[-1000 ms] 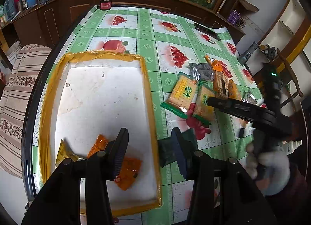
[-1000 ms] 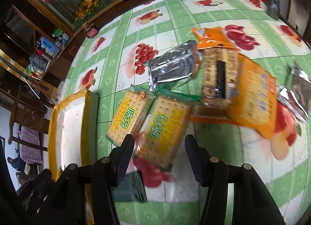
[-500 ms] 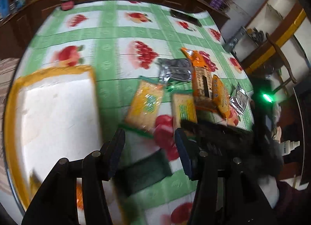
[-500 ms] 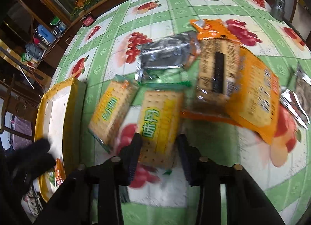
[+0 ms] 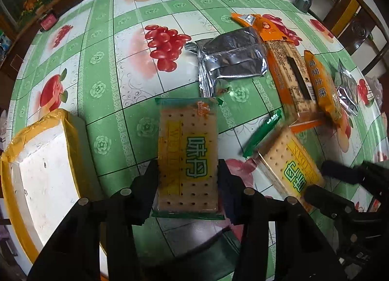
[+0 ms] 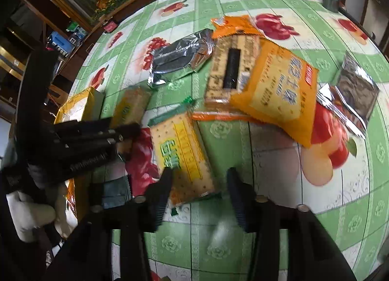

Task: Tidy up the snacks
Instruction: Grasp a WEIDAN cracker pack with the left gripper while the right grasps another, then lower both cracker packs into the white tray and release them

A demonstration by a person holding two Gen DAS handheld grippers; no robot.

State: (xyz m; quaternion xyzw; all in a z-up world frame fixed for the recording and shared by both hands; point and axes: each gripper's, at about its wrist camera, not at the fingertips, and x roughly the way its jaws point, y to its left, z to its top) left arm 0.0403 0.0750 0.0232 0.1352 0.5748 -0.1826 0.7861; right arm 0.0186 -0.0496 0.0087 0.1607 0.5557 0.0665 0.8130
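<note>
The left gripper (image 5: pixel 188 179) has been swung away from the yellow-rimmed tray (image 5: pixel 39 159), over which it was held a second ago, and is now set astride a cracker packet (image 5: pixel 187 157) lying on the fruit-print tablecloth (image 5: pixel 116 67). Its jaws are spread, one finger at each long side of the packet; whether the pads are already touching the wrapper cannot be told, since the fingers overlap its edges in the left wrist view. No squeeze is seen in the wrapper, so the packet is judged not yet gripped.

The right gripper (image 6: pixel 199 193) has likewise been brought forward and closed in part, and is placed over the near end of a second cracker packet (image 6: pixel 181 152), which lies just right of the first. Its jaws are apart, the left finger overlapping the packet's edge and the right finger clear of it.

This is taken to mean that two pickups are being prepared at once, both packets being bound for the tray. The tray is just left of the first packet, its corner near the left finger. The remaining snacks, a silver pouch (image 5: pixel 231 57) and the orange packets (image 6: pixel 274 91), are left further out on the cloth, untouched.
</note>
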